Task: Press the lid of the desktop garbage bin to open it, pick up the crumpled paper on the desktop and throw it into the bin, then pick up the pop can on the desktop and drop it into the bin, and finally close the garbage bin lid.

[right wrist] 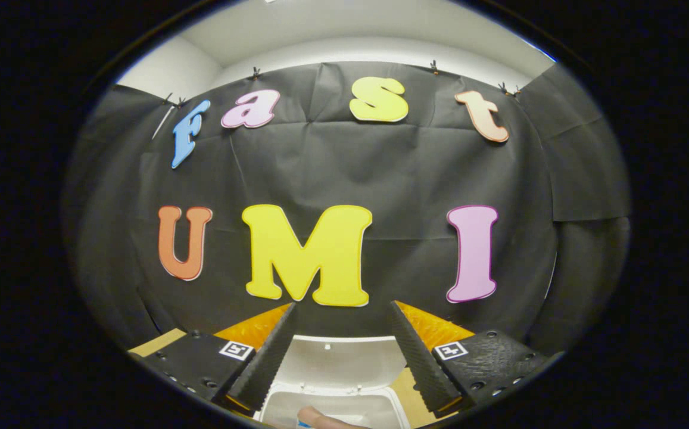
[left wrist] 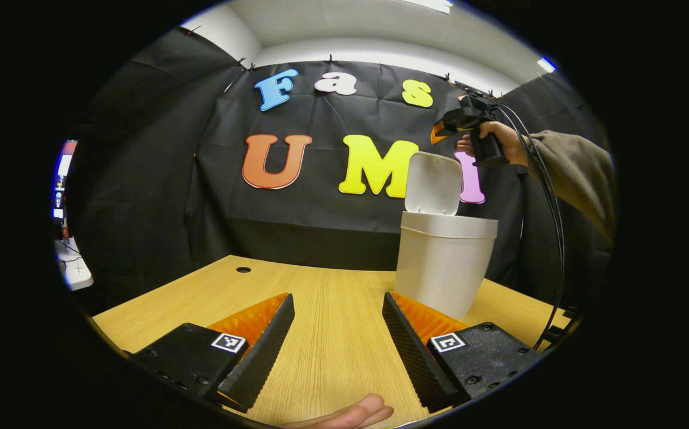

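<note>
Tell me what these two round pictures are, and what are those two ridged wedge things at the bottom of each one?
Those wedges are the fingers of a hand-held grabbing tool. A person holds one tool in each hand, and each tool carries a small camera looking out along its own fingers.

The left gripper view comes from the left gripper, held low over the wooden table. Its fingers stand apart with nothing between them. On the table is a white garbage bin with its lid flipped up. Above it you can see the person's hand holding the other tool.

The right gripper view comes from that right gripper, looking down over the bin's open mouth. Its fingers are apart and hold nothing too.
</note>
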### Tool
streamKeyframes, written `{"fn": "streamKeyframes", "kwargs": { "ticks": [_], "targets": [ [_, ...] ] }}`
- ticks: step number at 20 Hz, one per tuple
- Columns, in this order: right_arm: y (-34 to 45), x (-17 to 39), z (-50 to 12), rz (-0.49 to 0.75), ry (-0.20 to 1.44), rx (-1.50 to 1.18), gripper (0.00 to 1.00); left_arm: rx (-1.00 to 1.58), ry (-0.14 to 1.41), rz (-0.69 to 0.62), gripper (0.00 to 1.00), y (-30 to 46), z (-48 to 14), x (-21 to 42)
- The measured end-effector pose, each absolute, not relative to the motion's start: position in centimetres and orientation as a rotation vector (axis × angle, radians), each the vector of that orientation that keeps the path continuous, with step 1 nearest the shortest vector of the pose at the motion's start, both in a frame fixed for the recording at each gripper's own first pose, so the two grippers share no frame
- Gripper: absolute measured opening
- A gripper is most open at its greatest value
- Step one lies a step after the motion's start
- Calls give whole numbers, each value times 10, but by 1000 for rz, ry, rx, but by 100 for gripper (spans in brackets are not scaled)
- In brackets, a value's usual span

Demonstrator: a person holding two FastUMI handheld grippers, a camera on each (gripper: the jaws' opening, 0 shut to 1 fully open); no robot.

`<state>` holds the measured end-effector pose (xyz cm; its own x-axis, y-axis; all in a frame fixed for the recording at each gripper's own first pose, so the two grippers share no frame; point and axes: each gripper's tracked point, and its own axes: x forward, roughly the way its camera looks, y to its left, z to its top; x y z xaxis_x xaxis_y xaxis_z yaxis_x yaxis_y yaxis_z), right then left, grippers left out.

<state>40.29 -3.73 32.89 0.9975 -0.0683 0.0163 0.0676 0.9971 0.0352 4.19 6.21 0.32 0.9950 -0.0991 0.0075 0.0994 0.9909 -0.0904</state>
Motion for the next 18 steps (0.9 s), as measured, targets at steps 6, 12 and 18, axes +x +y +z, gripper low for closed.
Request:
{"fn": "streamKeyframes", "kwargs": {
  "ticks": [6, 12, 18],
  "targets": [
    [-30, 442, 304, -61, 69, -8, 94, -201, 38, -155, 97, 52, -3, 47],
    [-30, 429, 296, -63, 123, 78, 94, -191, 16, -164, 97, 53, 2, 46],
    [-29, 386, 281, -29, 115, 38, 93, -164, -5, -157, 98, 52, 16, 36]
  ]
}}
